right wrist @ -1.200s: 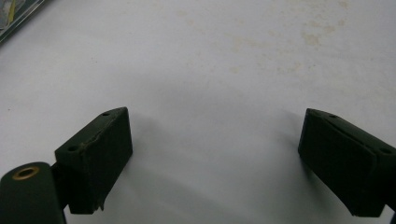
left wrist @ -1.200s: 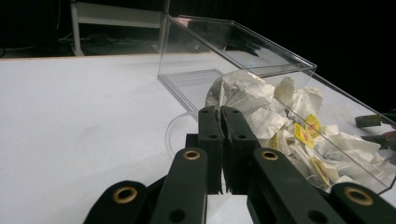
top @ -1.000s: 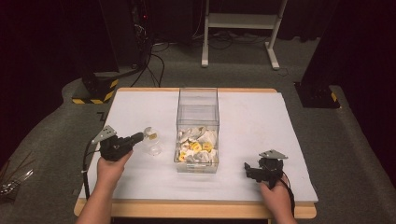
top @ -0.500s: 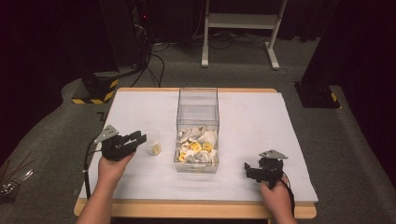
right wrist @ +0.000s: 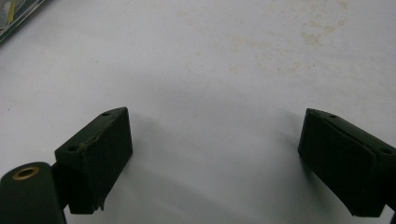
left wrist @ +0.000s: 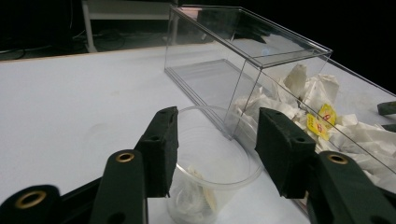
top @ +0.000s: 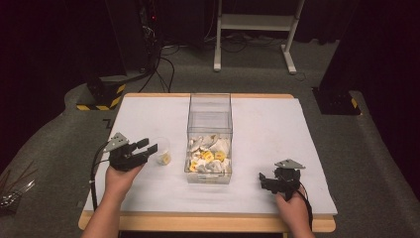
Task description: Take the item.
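- The left tool (top: 147, 147) sits at the near left of the bench (top: 297, 129), and its jaws have just been opening.
- Its jaws now stand spread on either side of a clear plastic cup (left wrist: 212, 163); in the left gripper view one pad (left wrist: 161, 149) lies at the cup's wall, the other pad stands off from the rim.
- The cup stands upright on the bench, just beside the left wall of a clear box (top: 210, 134), with a small yellow-and-white packet (top: 164, 159) inside.
- The box holds a heap of white and yellow packets (top: 208, 156) at its near end.
- The right tool (top: 270, 181) rests at the near right, well apart from the box, jaws spread wide over bare white surface with nothing between them.
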{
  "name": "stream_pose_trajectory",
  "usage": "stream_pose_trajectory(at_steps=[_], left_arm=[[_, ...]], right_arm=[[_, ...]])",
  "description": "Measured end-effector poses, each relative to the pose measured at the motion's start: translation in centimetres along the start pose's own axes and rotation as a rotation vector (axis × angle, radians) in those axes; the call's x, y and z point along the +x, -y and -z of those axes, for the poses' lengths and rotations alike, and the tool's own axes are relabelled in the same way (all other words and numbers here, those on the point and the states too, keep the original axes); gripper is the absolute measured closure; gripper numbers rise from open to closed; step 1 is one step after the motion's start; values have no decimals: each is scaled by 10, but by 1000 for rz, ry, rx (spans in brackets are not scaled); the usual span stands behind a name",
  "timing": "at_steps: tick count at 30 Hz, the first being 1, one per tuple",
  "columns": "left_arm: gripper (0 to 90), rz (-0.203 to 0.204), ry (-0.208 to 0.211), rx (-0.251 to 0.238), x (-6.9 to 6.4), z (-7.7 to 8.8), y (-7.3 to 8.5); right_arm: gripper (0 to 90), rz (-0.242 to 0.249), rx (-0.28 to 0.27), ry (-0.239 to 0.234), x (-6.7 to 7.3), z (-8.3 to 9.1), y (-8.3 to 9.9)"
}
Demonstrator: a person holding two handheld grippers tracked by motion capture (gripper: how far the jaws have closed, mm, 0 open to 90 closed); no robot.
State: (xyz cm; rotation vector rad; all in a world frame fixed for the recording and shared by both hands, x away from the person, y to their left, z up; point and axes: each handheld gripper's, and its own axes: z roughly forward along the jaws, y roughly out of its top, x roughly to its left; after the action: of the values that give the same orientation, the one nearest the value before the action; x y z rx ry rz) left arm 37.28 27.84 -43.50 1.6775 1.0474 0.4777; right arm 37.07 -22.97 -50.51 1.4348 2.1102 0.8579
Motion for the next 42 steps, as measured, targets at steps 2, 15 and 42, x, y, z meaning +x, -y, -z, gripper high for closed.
stream_pose_trajectory(at_steps=[2, 15, 42], left_arm=[[472, -2, -6, 0, 0, 2, 0], [410, -23, -41, 24, 2, 10, 3], [289, -5, -153, 251, 40, 23, 68]], right_arm=[[98, 0, 0, 0, 0, 0, 0], [98, 0, 0, 0, 0, 0, 0], [98, 0, 2, 0, 0, 0, 0]])
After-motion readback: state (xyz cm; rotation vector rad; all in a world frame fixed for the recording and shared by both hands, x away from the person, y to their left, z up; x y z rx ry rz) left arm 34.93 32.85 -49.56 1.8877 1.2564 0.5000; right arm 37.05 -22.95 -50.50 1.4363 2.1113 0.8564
